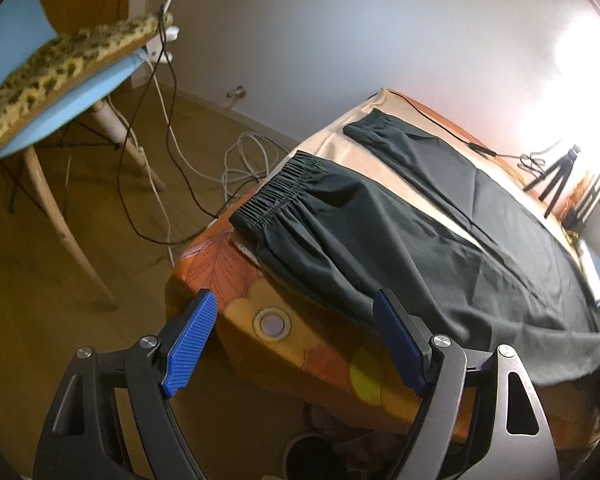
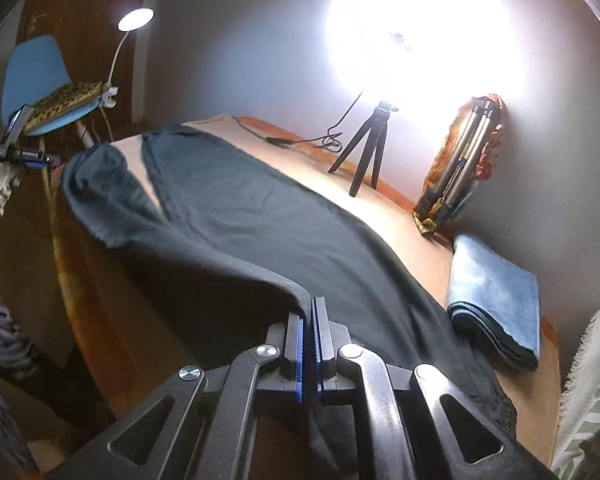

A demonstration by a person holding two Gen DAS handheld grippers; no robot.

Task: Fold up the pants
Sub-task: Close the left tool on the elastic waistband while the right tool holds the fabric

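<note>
1. Across the top of the counter (image 2: 400,208), which is draped in a peach cloth over an orange flowered cover, we see the dark pants (image 2: 240,216) spread lengthwise, one leg cuff (image 1: 284,196) gathered with elastic at the counter's end nearest the blue chair (image 1: 68,96).
2. We hold the right hand-held gripper (image 2: 309,312) with its blue pads pressed together on a fold of the pants, and the pinched cloth rises off the counter in a ridge.
3. Our left hand-held gripper (image 1: 296,312) hangs off the counter's near edge with its blue pads spread wide and nothing between them; the right-side pad sits just beside the pants' drooping edge, though we cannot tell whether it touches.
4. Along the far edge stand a small black tripod (image 2: 366,152) and, toward the far corner, a folded silver tripod (image 2: 460,160) under a glaring lamp.
5. Near that same corner a folded blue towel (image 2: 496,296) lies just beside the pants.
6. On the chair rests a leopard-print cushion (image 1: 60,68).
</note>
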